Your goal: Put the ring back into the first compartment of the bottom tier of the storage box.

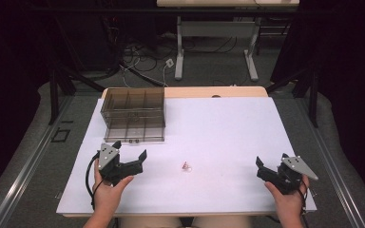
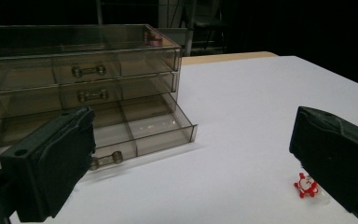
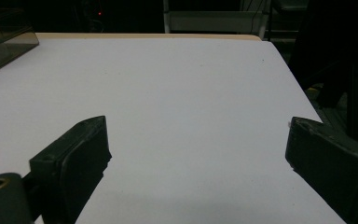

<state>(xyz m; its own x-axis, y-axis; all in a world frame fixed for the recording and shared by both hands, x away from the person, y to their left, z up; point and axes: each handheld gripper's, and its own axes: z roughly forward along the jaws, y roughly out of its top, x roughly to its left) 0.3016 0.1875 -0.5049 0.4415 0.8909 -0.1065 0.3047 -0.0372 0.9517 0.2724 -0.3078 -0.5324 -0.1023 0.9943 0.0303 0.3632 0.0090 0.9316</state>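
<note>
Apparently nothing was done yet: both the left gripper [image 1: 132, 151] and right gripper [image 1: 271, 160] had fingers spread, the small red figure [image 1: 186, 166] lay untouched on the desk [image 1: 228, 128], and the drawer box [image 1: 133, 114] had its bottom drawer open.

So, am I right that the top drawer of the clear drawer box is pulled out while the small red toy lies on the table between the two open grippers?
Not quite: the bottom drawer of the drawer box is pulled out, as the left gripper view shows; the top one is closed. The red toy does lie between the open left gripper and right gripper.
</note>
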